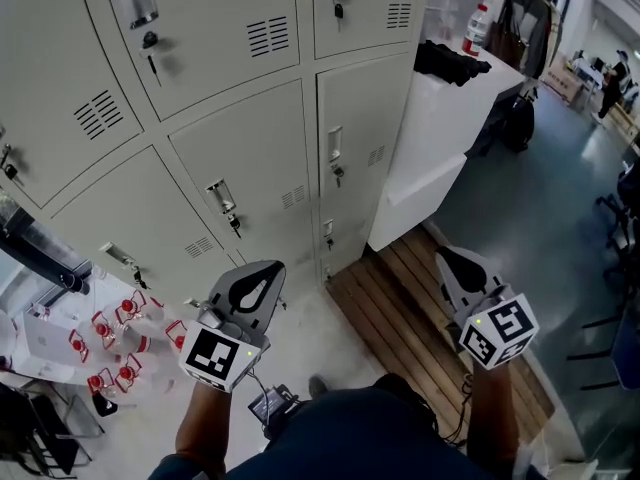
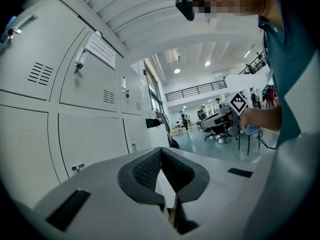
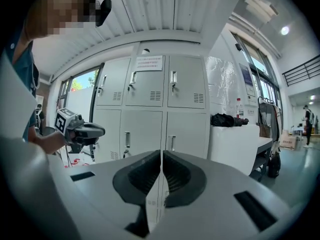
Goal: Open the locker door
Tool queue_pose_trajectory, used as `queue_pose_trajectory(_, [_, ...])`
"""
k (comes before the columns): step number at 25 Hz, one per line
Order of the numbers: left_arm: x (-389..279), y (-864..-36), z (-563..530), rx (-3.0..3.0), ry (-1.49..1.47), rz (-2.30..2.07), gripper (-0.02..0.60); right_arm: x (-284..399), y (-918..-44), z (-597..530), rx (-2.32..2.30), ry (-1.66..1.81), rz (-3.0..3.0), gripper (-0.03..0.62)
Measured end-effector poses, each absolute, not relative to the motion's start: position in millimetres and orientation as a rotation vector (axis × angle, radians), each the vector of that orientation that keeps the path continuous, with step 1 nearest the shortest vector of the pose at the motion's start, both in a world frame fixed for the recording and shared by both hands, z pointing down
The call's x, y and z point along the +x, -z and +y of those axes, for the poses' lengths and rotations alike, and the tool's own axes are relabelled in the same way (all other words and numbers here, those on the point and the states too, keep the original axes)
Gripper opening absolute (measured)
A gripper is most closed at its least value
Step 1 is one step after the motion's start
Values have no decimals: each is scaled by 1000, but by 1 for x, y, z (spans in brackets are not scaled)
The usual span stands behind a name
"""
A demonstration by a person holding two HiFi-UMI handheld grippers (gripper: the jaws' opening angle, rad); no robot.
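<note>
Grey steel lockers (image 1: 250, 158) fill the wall in front of the person, every door in view shut. A white desk (image 1: 440, 118) stands beside their right end, and a slatted wooden platform (image 1: 400, 318) covers the floor in front of it. The task has not visibly begun.

The left gripper (image 1: 262, 273) is held low and well short of the lockers. Its fingers (image 2: 145, 171) are clenched tip to tip with nothing between them. The right gripper (image 1: 450, 260) hangs over the wooden platform, its fingers (image 3: 145, 176) likewise pressed together and empty. In the right gripper view the locker bank lies straight ahead of the fingertips. Two lower-row handles (image 3: 172, 143) show just above them, while the left gripper appears off to the left of the fingers.

The step in hand looks like the approach to a handle. The task sentence does not say which door is meant. The door with the handle (image 1: 222, 200) ahead of the left fingers seems the nearest candidate. To do it well, the chosen fingers should probably spread before they reach the door. They should come in square to the slim upright handle so both pads land on it, not on the small key hanging below. Once closed firmly, the pull likely needs to follow the door's swing around its hinge, or the grip may slip off the thin metal.
</note>
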State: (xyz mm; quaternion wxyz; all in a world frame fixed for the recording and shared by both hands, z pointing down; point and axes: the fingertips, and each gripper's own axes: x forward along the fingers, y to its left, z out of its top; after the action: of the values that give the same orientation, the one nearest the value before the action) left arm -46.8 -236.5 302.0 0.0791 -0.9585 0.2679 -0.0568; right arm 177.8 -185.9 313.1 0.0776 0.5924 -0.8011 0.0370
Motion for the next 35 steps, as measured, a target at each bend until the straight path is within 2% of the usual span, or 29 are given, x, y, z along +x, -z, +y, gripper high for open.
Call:
queue_pose_trajectory(8, [-75,-319,-258,-2895,188,902,17,152,-317,-243,1674,-121,-2452,38])
queue_pose_trajectory(35, [-99,-366,-275,-2795,295,1497,17,136,-352,-454,1326,-93,-2567,40])
